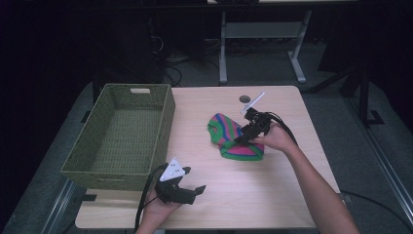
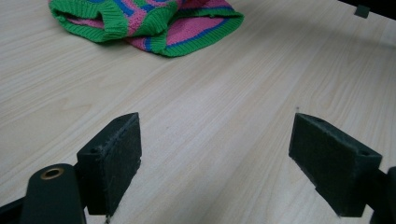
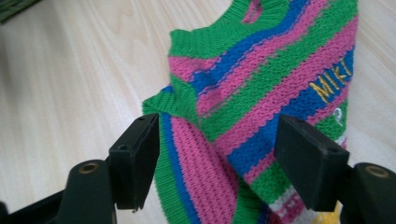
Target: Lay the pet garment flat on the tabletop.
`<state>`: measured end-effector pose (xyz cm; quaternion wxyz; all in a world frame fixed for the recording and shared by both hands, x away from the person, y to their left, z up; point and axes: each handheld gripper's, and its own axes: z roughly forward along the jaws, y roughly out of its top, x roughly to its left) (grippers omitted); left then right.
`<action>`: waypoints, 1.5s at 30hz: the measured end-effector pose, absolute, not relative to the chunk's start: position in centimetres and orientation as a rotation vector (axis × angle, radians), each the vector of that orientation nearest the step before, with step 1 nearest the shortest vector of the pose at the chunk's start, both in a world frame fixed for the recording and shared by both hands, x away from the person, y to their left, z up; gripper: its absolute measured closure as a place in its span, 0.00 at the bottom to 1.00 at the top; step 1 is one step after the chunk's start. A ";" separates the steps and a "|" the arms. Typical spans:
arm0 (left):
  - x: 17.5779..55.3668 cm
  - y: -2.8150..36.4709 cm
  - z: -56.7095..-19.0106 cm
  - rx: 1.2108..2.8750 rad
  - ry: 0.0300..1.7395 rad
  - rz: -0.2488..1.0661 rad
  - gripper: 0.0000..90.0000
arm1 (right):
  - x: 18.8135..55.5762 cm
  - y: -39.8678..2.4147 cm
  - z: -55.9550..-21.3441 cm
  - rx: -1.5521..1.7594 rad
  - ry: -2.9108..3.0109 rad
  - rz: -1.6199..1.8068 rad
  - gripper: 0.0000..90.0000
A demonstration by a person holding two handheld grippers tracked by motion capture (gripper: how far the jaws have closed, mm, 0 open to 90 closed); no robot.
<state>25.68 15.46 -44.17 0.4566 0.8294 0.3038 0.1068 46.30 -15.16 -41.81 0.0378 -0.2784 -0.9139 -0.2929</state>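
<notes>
Knit garment, place: lies on the wooden table [image 1: 292,195], centre-right of the high view [image 1: 234,139]; upper left of the left gripper view [image 2: 154,23]; covers the middle and right of the right gripper view [image 3: 261,93].
Right gripper vs garment: right gripper [image 1: 242,139] sits at the garment's right edge in the high view, jaws angled down onto the fabric. In the right gripper view [image 3: 219,158] a fold of knit lies between the two jaws.
Right gripper, jaws: spread wide either side of the fold; left pad is at the green hem, right pad stands over the striped body. No clear squeeze on the fabric.
Left gripper vs garment: left gripper [image 1: 192,187] low in the high view, near the table's front edge, well apart from the garment.
Left gripper, jaws: spread wide over bare wood in its own view [image 2: 215,158]; nothing between them.
Garment, look: small ribbed knit, stripes of pink, blue and green, green ribbed hems, crumpled and partly folded. Yellow stitched letters at right of the right gripper view, cut off by the frame.
Basket: green woven basket [image 1: 92,165], left of the high view, well apart from the garment.
</notes>
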 end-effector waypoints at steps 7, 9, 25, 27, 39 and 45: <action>25.7 15.5 -44.2 2.050 0.749 0.266 0.19 | 46.7 -14.2 -42.9 -0.862 -2.860 -0.840 0.36; 25.7 15.4 -44.2 2.051 0.747 0.266 0.19 | 46.9 -14.0 -43.3 -0.875 -2.865 -0.821 0.36; 25.7 15.3 -44.2 2.065 0.739 0.271 0.19 | 47.1 -12.1 -44.7 -0.930 -2.975 -0.729 0.39; 25.7 15.2 -44.2 2.067 0.734 0.270 0.19 | 47.0 -11.8 -44.7 -0.925 -3.009 -0.703 0.41; 25.5 14.8 -44.3 2.084 0.714 0.276 0.19 | 46.9 -11.7 -44.5 -0.956 -3.022 -0.685 0.60; 25.5 14.7 -44.3 2.088 0.715 0.270 0.19 | 46.8 -11.7 -44.5 -0.970 -3.008 -0.708 0.71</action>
